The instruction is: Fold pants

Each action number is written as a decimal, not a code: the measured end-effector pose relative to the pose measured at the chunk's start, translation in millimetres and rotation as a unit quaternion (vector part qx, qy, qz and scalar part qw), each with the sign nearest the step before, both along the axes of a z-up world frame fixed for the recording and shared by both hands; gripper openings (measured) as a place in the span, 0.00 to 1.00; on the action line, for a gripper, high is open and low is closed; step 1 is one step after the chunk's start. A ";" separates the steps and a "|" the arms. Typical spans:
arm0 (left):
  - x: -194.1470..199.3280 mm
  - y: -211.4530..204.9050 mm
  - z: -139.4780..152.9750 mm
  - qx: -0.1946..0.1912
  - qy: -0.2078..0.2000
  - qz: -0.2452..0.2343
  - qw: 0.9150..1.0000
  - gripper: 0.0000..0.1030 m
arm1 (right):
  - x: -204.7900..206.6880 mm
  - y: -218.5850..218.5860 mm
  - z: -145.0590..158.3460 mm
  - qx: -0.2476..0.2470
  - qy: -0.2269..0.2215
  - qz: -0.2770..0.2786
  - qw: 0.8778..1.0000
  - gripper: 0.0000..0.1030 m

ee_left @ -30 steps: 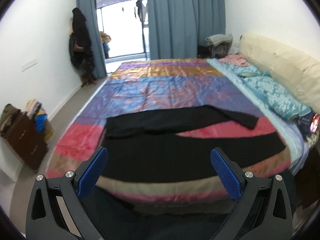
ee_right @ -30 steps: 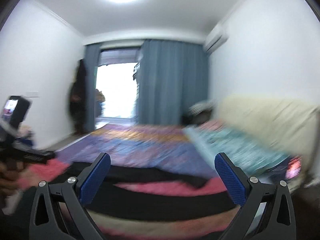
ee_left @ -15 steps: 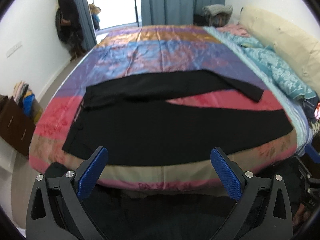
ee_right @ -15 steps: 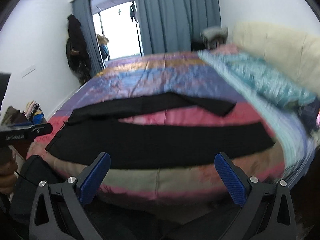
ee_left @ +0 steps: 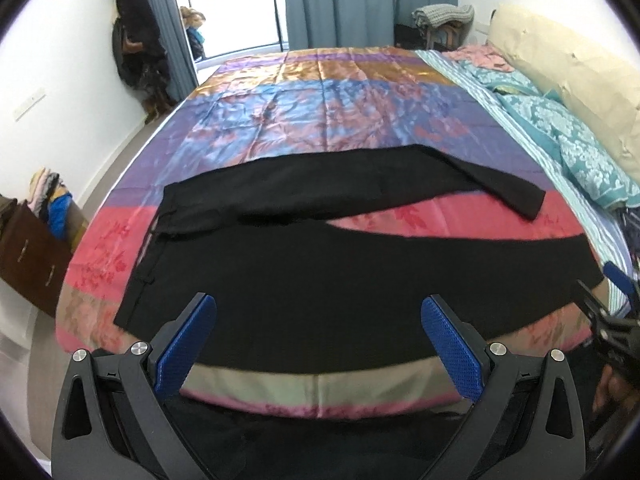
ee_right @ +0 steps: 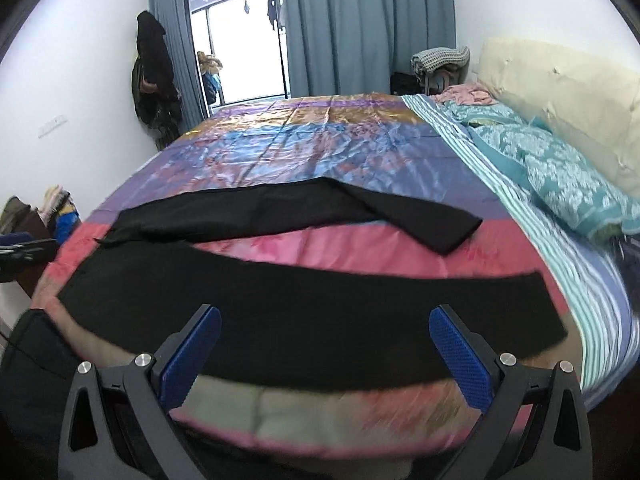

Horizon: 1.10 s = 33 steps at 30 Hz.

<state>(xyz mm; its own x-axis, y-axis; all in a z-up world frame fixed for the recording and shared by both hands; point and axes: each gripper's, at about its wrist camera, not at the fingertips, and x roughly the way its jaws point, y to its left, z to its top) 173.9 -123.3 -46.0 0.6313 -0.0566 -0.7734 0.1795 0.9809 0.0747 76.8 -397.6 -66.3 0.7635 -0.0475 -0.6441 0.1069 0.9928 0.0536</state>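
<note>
Black pants [ee_left: 320,276] lie spread flat across the near end of the bed, waistband at the left, both legs running right; the far leg bends at its end. They also show in the right wrist view [ee_right: 320,304]. My left gripper [ee_left: 318,344] is open and empty, above the near leg by the bed's front edge. My right gripper [ee_right: 324,354] is open and empty, above the near leg further right. The right gripper's blue tip shows at the far right of the left wrist view [ee_left: 618,280].
The bed has a shiny striped cover [ee_left: 340,120], teal bedding [ee_left: 560,136] and a cream headboard [ee_left: 580,76] on the right. A brown dresser [ee_left: 28,256] with clothes stands at the left. Curtains and a balcony door are at the back.
Both grippers have tilted down from facing the room and moved closer over the bed's front edge. The pants now fill more of both views. Both stay open.
</note>
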 end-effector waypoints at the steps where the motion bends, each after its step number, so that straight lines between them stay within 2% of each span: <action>1: 2.5 -1.4 -0.5 -0.001 0.000 0.000 1.000 1.00 | 10.3 -8.6 -3.3 -0.004 0.002 0.000 1.000 1.00; 7: 13.2 -10.4 -17.8 0.012 0.021 -0.004 1.000 1.00 | 66.7 -62.3 -27.6 -0.046 0.038 0.000 0.998 1.00; 12: 21.5 -10.5 -32.5 0.017 0.041 0.002 0.999 1.00 | 101.8 -115.5 -45.7 -0.033 0.067 -0.012 0.997 1.00; 18: 28.4 -10.4 -37.6 0.022 0.040 0.007 0.999 1.00 | 147.0 -175.3 -62.9 -0.060 0.106 -0.051 0.991 1.00; 22: 35.2 -11.2 -49.0 0.027 0.054 0.009 0.998 1.00 | 172.7 -173.2 -85.7 -0.069 0.137 -0.023 0.988 0.95; 25: 39.7 -12.2 -57.2 0.031 0.065 0.010 0.997 1.00 | 195.1 -156.6 -107.3 -0.125 0.160 0.021 0.979 0.89; 29: 46.9 -14.2 -65.5 0.041 0.073 0.010 0.996 1.00 | 222.8 -152.0 -135.4 -0.182 0.185 0.044 0.965 0.82; 30: 48.8 -13.9 -67.3 0.042 0.074 0.012 0.996 0.99 | 228.5 -154.7 -143.0 -0.199 0.195 0.047 0.959 0.67; 31: 51.4 -13.2 -68.9 0.044 0.076 0.013 0.996 1.00 | 232.0 -157.2 -144.7 -0.203 0.197 0.053 0.958 0.37; 33: 57.0 -10.4 -72.4 0.046 0.077 0.020 0.996 1.00 | 251.3 -166.3 -133.0 -0.242 0.205 0.047 0.947 0.05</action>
